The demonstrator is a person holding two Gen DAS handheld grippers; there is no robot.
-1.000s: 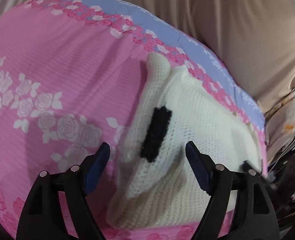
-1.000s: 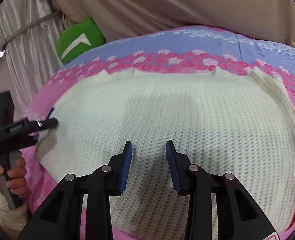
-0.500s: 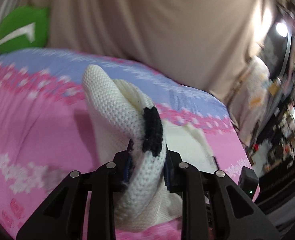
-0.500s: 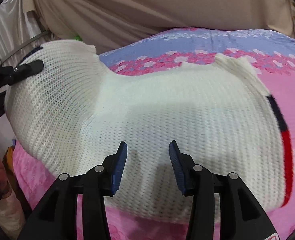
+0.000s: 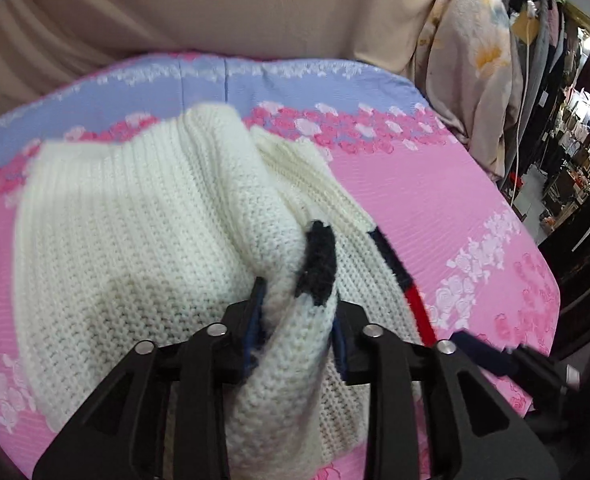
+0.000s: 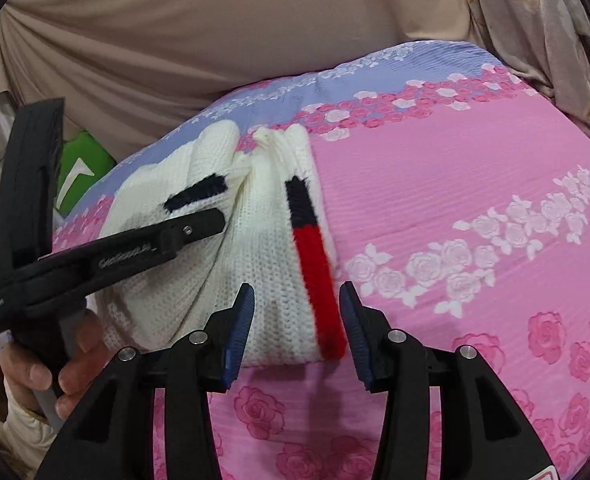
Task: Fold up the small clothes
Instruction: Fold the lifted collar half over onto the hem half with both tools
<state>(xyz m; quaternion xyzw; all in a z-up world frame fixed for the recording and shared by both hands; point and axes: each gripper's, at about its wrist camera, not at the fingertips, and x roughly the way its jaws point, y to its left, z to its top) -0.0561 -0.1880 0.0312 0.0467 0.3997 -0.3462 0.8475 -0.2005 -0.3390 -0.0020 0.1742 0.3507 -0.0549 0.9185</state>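
Left hand-held gripper (image 5: pixel 297 320) clamps the white knit sweater (image 5: pixel 143 232) at frame centre, right hand-held gripper (image 6: pixel 295 322) spread wide, empty.

Beige curtain (image 6: pixel 199 40) behind pink floral bedspread (image 6: pixel 475 184); cluttered shelves (image 5: pixel 575 152) right.

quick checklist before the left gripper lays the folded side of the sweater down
1. Left gripper clamped on the white knit sweater: ok, fabric sits pinched between the blue pads.
2. Right gripper free of the cloth: ok, jaws open and straddling the near edge by the red and navy stripe, not pinching.
3. Carried side lifted over the flat half: ok, it arches above the lower layer.
4. Landing area on the pink floral bedsheet: ok, nothing lies beside the sweater.
5. Edges lined up for an even fold: cannot tell, the far hem is bunched.
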